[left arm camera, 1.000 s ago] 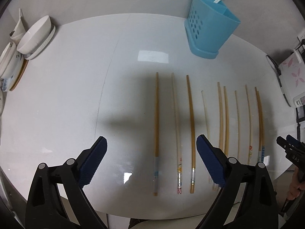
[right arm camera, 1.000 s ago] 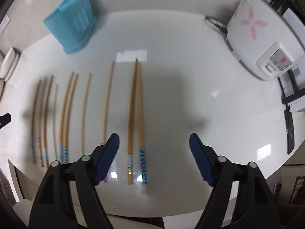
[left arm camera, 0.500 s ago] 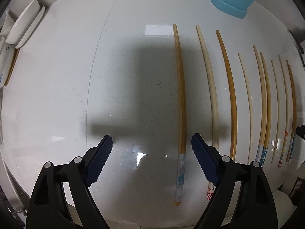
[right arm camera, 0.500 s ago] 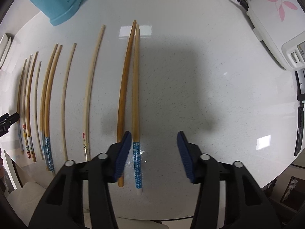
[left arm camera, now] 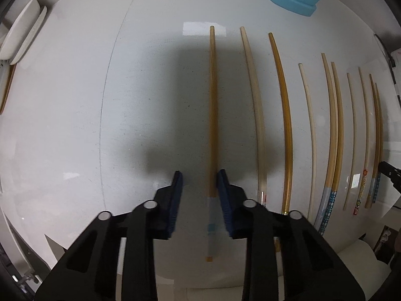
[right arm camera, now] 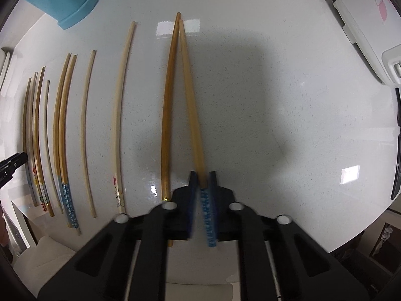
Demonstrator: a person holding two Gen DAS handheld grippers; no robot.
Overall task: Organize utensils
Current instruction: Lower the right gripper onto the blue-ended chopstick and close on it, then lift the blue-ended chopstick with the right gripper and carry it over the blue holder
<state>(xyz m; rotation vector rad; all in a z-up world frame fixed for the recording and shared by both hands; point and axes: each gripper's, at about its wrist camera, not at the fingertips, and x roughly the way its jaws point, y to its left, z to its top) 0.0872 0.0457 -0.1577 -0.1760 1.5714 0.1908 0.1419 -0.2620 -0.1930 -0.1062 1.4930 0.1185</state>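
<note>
On the white bench (left arm camera: 75, 125) ten chopsticks lie in one row, side by side. All have their long axes running from the near edge towards the far edge, with the decorated handle ends nearest the grippers.

The left gripper (left arm camera: 199, 175) straddles the leftmost one, a dark bamboo chopstick with a pale blue-grey handle (left arm camera: 212, 105). It lies straight ahead along the fingers. The jaws are narrowed but not clamped: the stick sits close against the right pad and a gap shows at the left pad. Judging by this, that hand needs only to close squarely across the shaft.

The right gripper (right arm camera: 202, 175) is at the other end of the row. It is clenched on the rightmost piece, a light bamboo chopstick with a blue dotted handle (right arm camera: 190, 100), just above the dotted part. This stick slants, its tip meeting its darker neighbour (right arm camera: 166, 115).

One perforated light-blue plastic utensil holder (right arm camera: 67, 0) stands near the far edge, ahead and left of the right gripper. It is likely where the chopsticks are to go.
</note>
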